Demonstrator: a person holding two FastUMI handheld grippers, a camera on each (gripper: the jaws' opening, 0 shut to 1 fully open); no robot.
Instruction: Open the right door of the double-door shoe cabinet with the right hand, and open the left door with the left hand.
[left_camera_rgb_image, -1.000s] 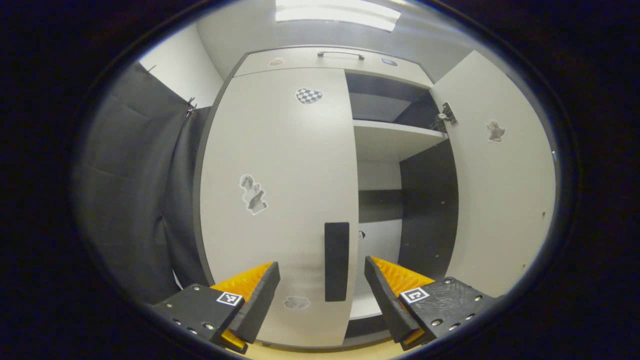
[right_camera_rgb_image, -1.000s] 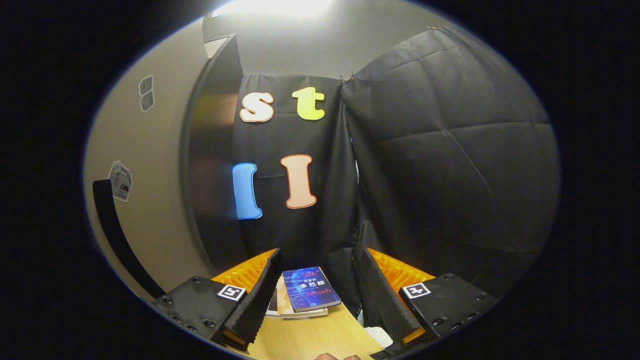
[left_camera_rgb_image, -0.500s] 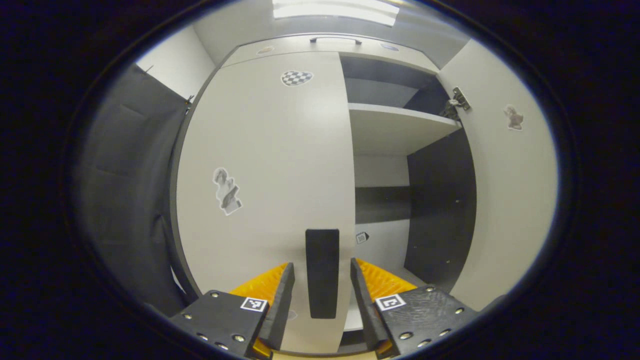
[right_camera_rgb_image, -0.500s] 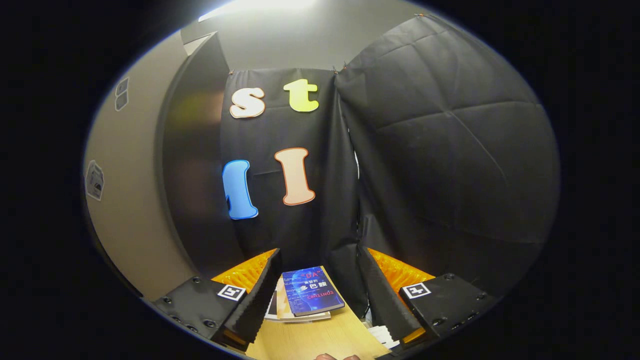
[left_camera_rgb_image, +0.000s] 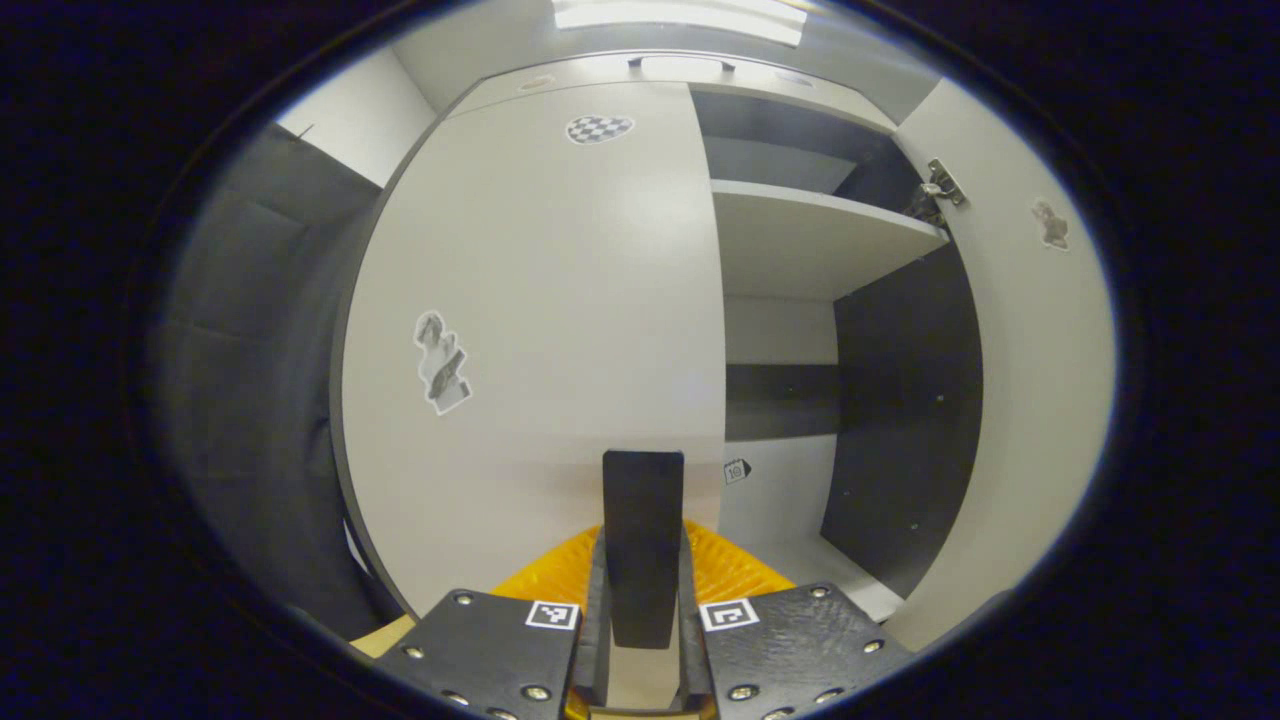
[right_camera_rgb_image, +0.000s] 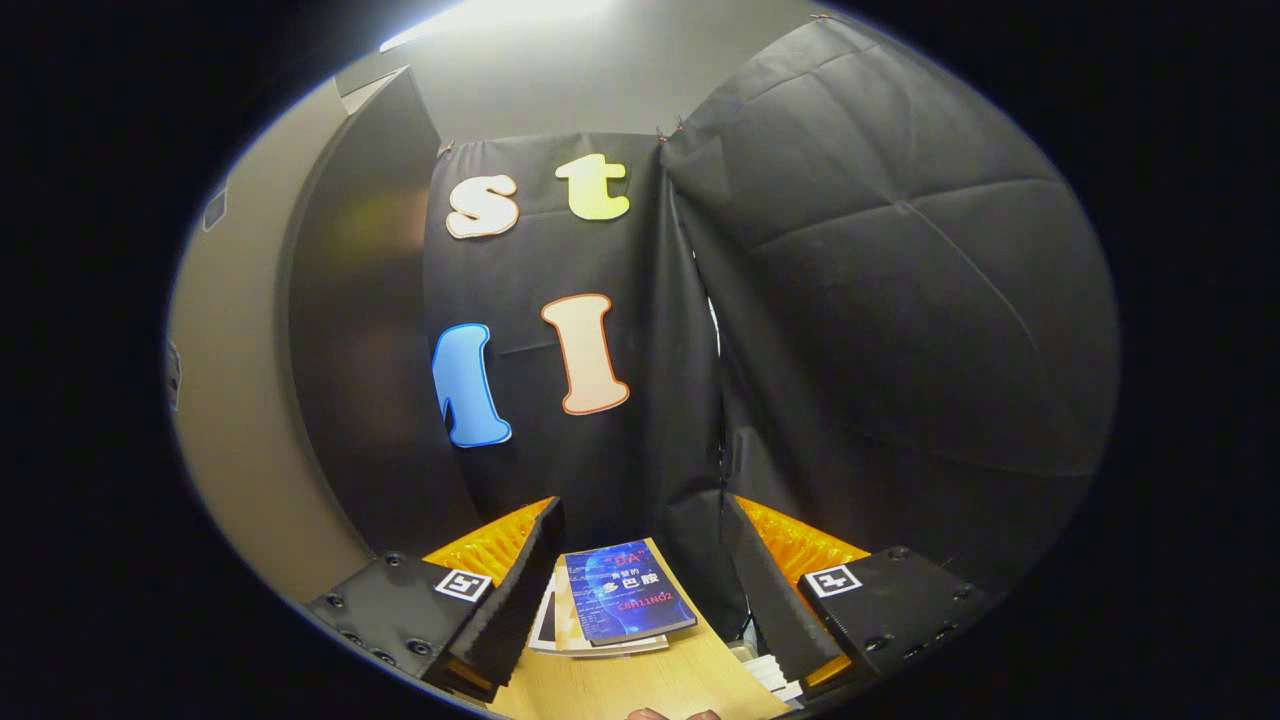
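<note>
My left gripper (left_camera_rgb_image: 642, 640) has its jaws narrowed around the black handle (left_camera_rgb_image: 643, 545) of the left door (left_camera_rgb_image: 540, 330), seemingly pinching it, though the contact itself is hard to make out. That door sits flush, so pulling it open is what remains. The right door (left_camera_rgb_image: 1030, 400) is already swung wide, baring the shelf (left_camera_rgb_image: 810, 240). My right gripper (right_camera_rgb_image: 640, 600) hangs with jaws wide and empty over a stack of books (right_camera_rgb_image: 615, 605) on a wooden surface (right_camera_rgb_image: 620, 685). The handle's lower end is cut off behind my fingers.

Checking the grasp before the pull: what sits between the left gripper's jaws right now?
In the left gripper view, the left door's dark handle stands upright between the left gripper's jaws, which press on both its sides.
</note>
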